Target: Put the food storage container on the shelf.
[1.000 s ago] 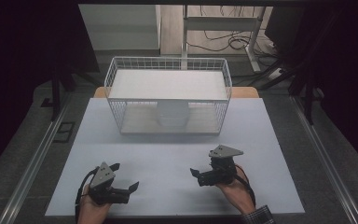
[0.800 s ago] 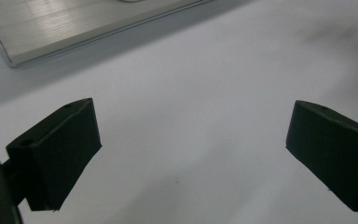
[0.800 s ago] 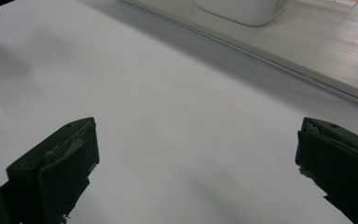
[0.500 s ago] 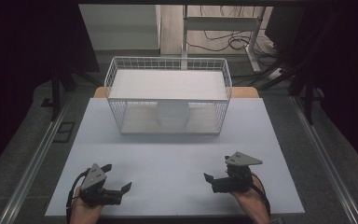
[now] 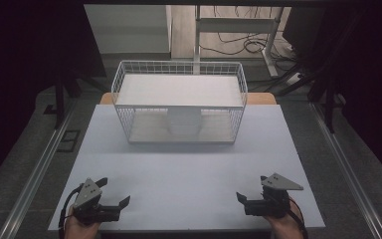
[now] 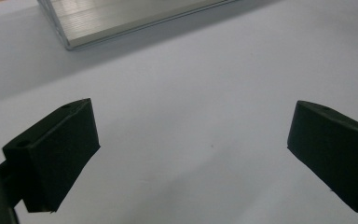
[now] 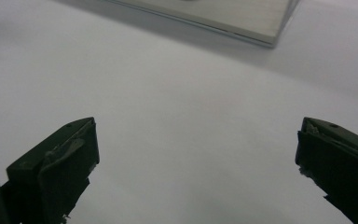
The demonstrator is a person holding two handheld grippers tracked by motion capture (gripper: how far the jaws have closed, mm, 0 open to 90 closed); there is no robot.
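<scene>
A white wire basket (image 5: 179,107) stands at the back middle of the white table (image 5: 189,169). A flat white panel lies across its top, and a pale round object (image 5: 184,123) sits inside on its floor. My left gripper (image 5: 113,191) rests near the front left corner, held by a hand, open and empty. My right gripper (image 5: 251,188) is near the front right corner, also open and empty. In the left gripper view the gripper (image 6: 191,135) has its jaws spread wide over bare table, with the basket's base (image 6: 135,18) far ahead. The right gripper view shows the same: gripper (image 7: 196,140), basket base (image 7: 223,16).
Metal rails (image 5: 35,174) run along both sides of the table. Behind the table are a desk frame (image 5: 238,25) and cables on the floor. Dark space lies left and right. Bare table spans between the grippers and the basket.
Both grippers have drawn back toward the near edge and apart, the left toward the front left corner, the right toward the front right. The basket has not moved.
</scene>
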